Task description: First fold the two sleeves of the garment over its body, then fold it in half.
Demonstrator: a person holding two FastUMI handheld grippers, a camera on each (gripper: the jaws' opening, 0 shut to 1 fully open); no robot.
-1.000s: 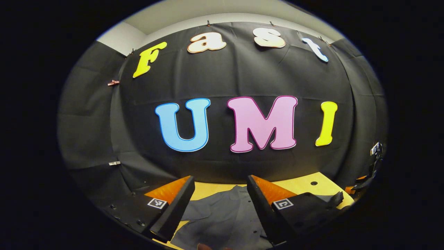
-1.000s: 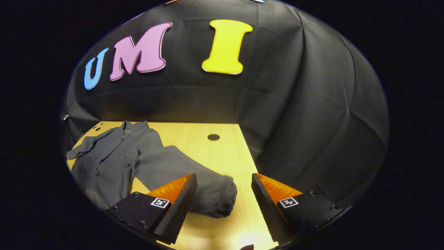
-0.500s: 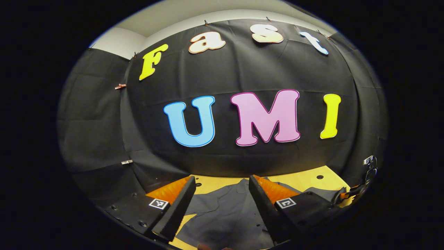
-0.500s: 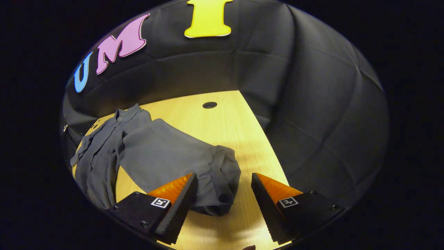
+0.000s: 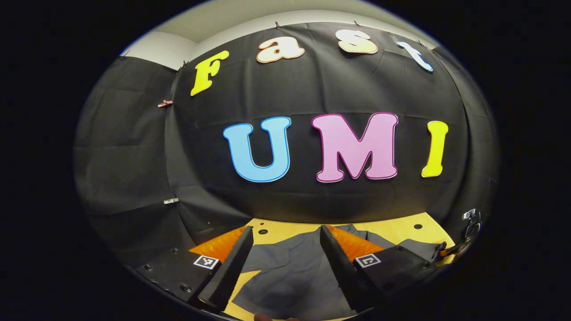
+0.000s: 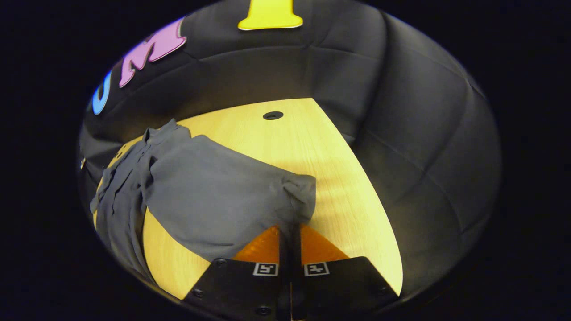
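Observation:
A grey button-up shirt [image 6: 129,187] lies on the light wooden table [image 6: 312,147]. Its one sleeve [image 6: 223,191] stretches toward me in the right gripper view, cuff [image 6: 299,196] nearest. My right gripper [image 6: 289,227] is shut on that cuff, both fingers pressed together with cloth between them. In the left gripper view the shirt's body [image 5: 290,272] spreads below my left gripper [image 5: 285,232], which hovers open above it with nothing between its fingers. The other gripper [image 5: 464,236] peeks in at the far right of that view.
The table has round holes [image 6: 273,115] near its far edge. Black cloth walls close in on the table at the back and on both sides. Bare wood [image 6: 339,187] lies to the right of the sleeve.
My right gripper has closed on the sleeve cuff; before, it stood open around it. The left gripper view has shifted slightly, staying open above the shirt.

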